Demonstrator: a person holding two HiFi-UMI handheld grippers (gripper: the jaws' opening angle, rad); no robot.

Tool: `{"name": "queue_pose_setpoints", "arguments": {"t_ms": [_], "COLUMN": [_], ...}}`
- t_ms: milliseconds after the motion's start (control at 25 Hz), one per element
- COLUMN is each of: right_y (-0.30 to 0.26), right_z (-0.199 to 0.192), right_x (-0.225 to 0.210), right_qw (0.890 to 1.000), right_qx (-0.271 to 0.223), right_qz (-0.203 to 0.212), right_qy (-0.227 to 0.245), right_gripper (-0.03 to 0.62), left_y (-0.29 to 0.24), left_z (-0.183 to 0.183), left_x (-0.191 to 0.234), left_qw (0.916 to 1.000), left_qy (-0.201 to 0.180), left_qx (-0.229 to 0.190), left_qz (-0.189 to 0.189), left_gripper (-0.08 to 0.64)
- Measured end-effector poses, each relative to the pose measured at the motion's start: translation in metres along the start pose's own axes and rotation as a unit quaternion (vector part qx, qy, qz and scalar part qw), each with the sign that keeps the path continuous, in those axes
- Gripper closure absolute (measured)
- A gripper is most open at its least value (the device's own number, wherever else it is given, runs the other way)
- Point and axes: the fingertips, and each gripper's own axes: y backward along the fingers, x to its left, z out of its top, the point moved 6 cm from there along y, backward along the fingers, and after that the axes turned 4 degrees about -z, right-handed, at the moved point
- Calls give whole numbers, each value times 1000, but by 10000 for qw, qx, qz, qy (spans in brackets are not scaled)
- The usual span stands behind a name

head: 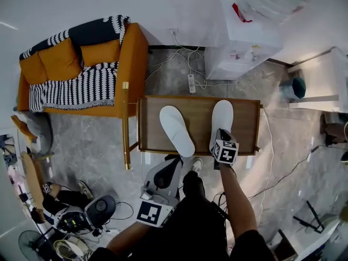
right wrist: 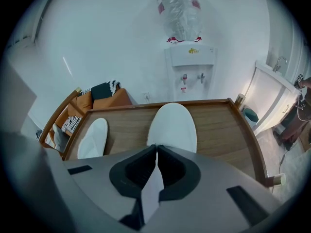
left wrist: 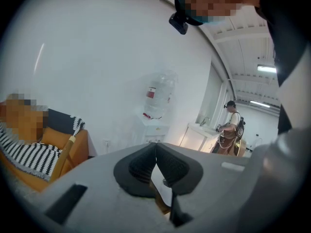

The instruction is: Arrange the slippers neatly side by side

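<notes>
Two white slippers lie on a low wooden table [head: 247,113]. The left slipper [head: 176,130] [right wrist: 93,137] is slanted, with its toe toward the far left. The right slipper [head: 222,119] [right wrist: 172,127] points straight away from me. My right gripper [head: 222,134] [right wrist: 156,154] is at that slipper's heel, shut on its thin white heel edge. My left gripper [head: 173,162] [left wrist: 156,152] hangs below the table's near edge, close to my legs. It is shut with nothing in it, and its view faces the wall.
An orange sofa [head: 130,53] with a striped blanket stands left of the table. A white water dispenser [head: 239,42] [right wrist: 190,64], a power strip [head: 191,83] and cables lie behind it. A white cabinet [head: 326,75] is at the right. A person [left wrist: 231,130] stands far off.
</notes>
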Motion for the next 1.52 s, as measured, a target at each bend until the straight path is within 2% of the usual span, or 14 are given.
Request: {"name": "queue_pose_setpoints", "arguments": {"t_ms": [200,400,600,760,920,1160,1320,1520], "right_y": [2,5,19,38,64,121,151,172], "right_z": [-3,-5,-5,1,12,30,38,40], "right_x": [3,2,3,5,9,20,36,49], "right_qw": [10000,9997,9992,9982,9965,9906,9856,9814], "right_qx": [26,79,1,-243,-575,-1213,-1498,-1639], "right_qz": [82,120,191,271,335,462,664,857], "right_qy": [-29,-180,-343,-487,-508,-441,-429,-512], "right_gripper": [568,501,495,504,553,580,580,580], "left_y": [4,4,9,12,16,16,4,-25], "left_z": [0,1,1,2,4,-2,-22,-67], "left_x": [-1,-4,-8,-9,-7,-5,12,38], "left_qw": [10000,10000,10000,9999,9993,9994,9991,9977], "left_qy": [-20,-34,-48,-62,-54,-136,-219,-196], "left_qx": [9,-8,-79,-139,-344,-297,-129,284], "left_qz": [3,3,1,22,105,141,335,586], "left_gripper": [543,543,543,543,543,543,543,543]}}
